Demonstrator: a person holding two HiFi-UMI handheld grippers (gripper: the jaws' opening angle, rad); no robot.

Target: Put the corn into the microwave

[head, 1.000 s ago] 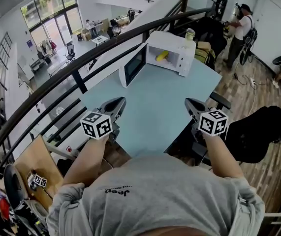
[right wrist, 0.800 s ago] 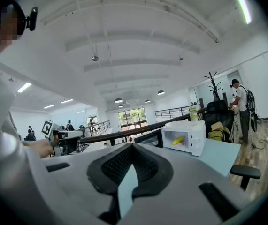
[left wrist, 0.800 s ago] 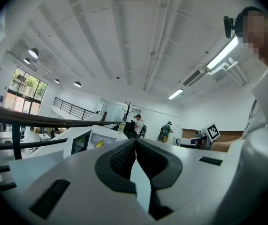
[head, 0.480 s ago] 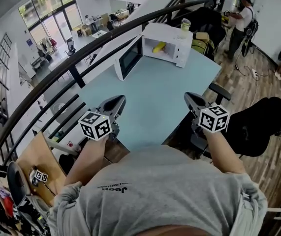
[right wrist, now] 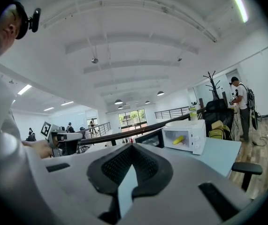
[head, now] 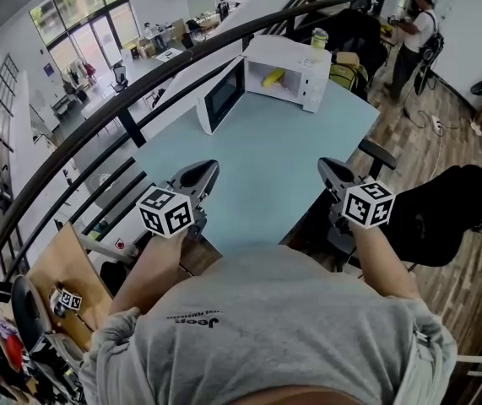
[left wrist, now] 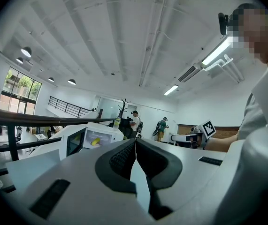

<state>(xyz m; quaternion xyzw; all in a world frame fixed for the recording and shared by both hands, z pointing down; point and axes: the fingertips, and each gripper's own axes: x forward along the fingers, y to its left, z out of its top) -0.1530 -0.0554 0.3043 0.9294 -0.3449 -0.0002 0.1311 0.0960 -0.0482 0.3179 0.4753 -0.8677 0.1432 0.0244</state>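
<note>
Left gripper (head: 207, 169) and right gripper (head: 328, 169) are hovering over the near edge of the table (head: 266, 175), jaws pressed together on nothing, apparently because nothing needs carrying. The corn (head: 273, 78) is lying inside the microwave (head: 312, 87) at the far end, whose door (head: 222, 101) is standing open, probably awaiting closing.

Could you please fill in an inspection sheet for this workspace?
Surface: blue table, microwave at its far end.
Job's things: microwave door open; corn lying inside.
Clutter: bottle on top of the microwave.
Tongs: left tongs and right tongs both shut, empty, at the table's near edge.
Cables: cord on the floor by the standing person.
Surroundings: railing along the left, black chair at the right.
</note>
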